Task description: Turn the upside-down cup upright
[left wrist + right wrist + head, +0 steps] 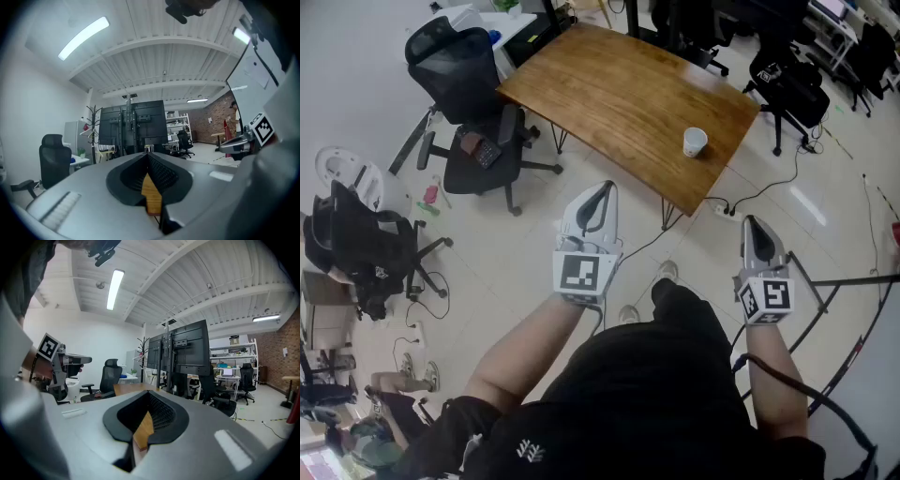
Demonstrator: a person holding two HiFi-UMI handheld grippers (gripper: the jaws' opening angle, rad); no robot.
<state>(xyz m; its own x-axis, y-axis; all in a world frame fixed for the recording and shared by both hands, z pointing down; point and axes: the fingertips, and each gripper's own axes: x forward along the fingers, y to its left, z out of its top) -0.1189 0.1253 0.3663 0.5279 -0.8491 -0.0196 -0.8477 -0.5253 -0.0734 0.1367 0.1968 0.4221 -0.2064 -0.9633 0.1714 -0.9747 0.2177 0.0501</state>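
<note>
A small white cup (695, 142) stands on the brown wooden table (619, 94), near its right front edge; it is too small to tell which end is up. Both grippers are held out level over the floor, short of the table and well apart from the cup. My left gripper (602, 189) is shut with nothing in it, its jaws meeting at the tip (149, 155). My right gripper (753, 223) is likewise shut and empty (149, 394). The cup shows in neither gripper view; only a strip of the table top (126, 389) does.
A black office chair (473, 103) stands left of the table, and another one with a dark bag (356, 248) is at the far left. More black chairs (787, 80) stand behind the table at the right. Cables and a power strip (727, 211) lie on the floor under the table's near corner.
</note>
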